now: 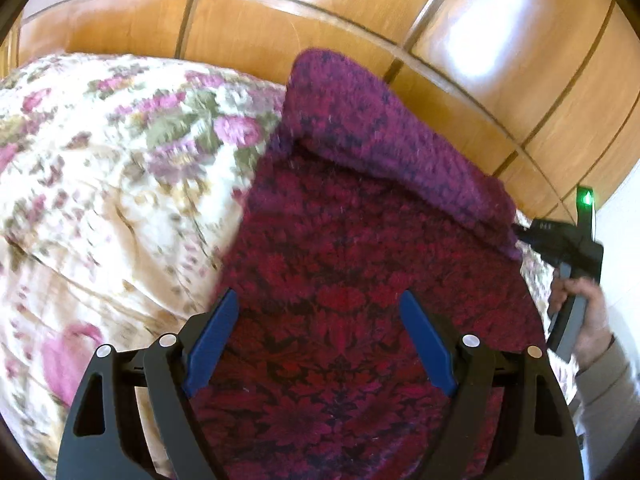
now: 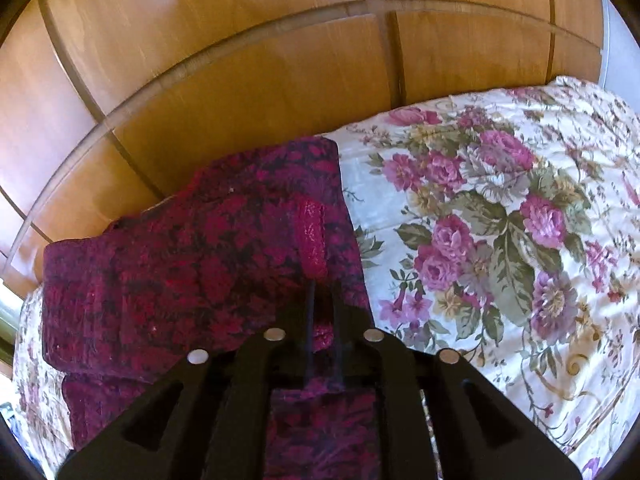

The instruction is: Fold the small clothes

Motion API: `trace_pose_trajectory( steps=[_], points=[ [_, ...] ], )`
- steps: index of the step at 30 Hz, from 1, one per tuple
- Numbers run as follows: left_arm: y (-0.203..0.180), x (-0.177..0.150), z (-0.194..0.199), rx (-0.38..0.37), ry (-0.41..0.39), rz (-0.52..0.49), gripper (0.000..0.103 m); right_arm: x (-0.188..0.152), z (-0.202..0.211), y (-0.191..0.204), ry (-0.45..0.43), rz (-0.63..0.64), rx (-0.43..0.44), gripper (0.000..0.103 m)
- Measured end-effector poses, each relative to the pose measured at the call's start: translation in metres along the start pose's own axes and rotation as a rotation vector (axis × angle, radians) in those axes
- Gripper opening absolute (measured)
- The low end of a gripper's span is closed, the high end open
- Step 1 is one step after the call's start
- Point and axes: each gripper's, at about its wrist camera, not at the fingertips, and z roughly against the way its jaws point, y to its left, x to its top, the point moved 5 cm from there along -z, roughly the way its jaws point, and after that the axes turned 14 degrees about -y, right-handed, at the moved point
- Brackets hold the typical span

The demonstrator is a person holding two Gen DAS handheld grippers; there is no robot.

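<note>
A crimson and purple patterned knit garment (image 1: 340, 280) (image 2: 180, 272) lies on a floral bedspread (image 1: 100, 180) (image 2: 480, 220). Its far part is folded over into a thick purple flap (image 1: 380, 128). My left gripper (image 1: 316, 296) hovers over the garment's near part, blue fingers wide open and holding nothing. My right gripper (image 1: 532, 236) (image 2: 320, 280) is at the flap's right end. Its dark fingers stand a little apart with a red ribbed hem (image 2: 312, 236) lying between and over their tips, which it hides.
Wooden panelled wardrobe doors (image 1: 360, 12) (image 2: 240, 80) rise right behind the bed's far edge. A person's hand (image 1: 592, 312) in a grey sleeve holds the right gripper's handle. Bedspread stretches to the left of the garment in the left wrist view.
</note>
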Motion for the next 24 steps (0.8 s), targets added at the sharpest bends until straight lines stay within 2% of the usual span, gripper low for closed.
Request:
trace_pose_trajectory(
  steps=[1,2,5,6,9,12,13,17,18,24],
  points=[
    [0.002,0.011,0.004,0.000,-0.020,0.006,0.082,0.002,0.005,-0.001,-0.015,0.000,-0.004,0.043],
    [0.003,0.020,0.006,-0.004,-0.037,0.010,0.082,0.007,0.016,0.000,-0.048,-0.002,0.005,0.049],
    [0.012,0.056,0.003,0.029,-0.099,-0.005,0.082,0.013,0.039,0.015,-0.102,0.019,0.062,0.050],
    [0.014,0.063,0.000,0.040,-0.108,-0.006,0.080,0.014,0.044,0.023,-0.112,0.029,0.094,0.053],
    [0.023,0.093,-0.021,0.066,-0.122,0.020,0.070,0.010,0.051,0.055,-0.108,0.092,0.163,0.061],
    [0.020,0.121,-0.040,0.062,-0.148,0.021,0.069,0.000,0.034,0.077,-0.077,0.168,0.169,0.064],
    [0.012,0.131,-0.047,0.042,-0.162,0.004,0.064,-0.003,0.027,0.083,-0.069,0.189,0.161,0.064],
    [-0.012,0.151,-0.074,0.011,-0.163,-0.069,0.054,-0.011,0.001,0.083,-0.046,0.218,0.108,0.064],
    [-0.017,0.153,-0.083,0.006,-0.151,-0.087,0.048,-0.012,-0.004,0.080,-0.043,0.229,0.085,0.064],
    [-0.029,0.152,-0.148,0.002,-0.047,-0.130,0.042,-0.023,-0.017,0.071,-0.031,0.300,0.045,0.065]
  ],
)
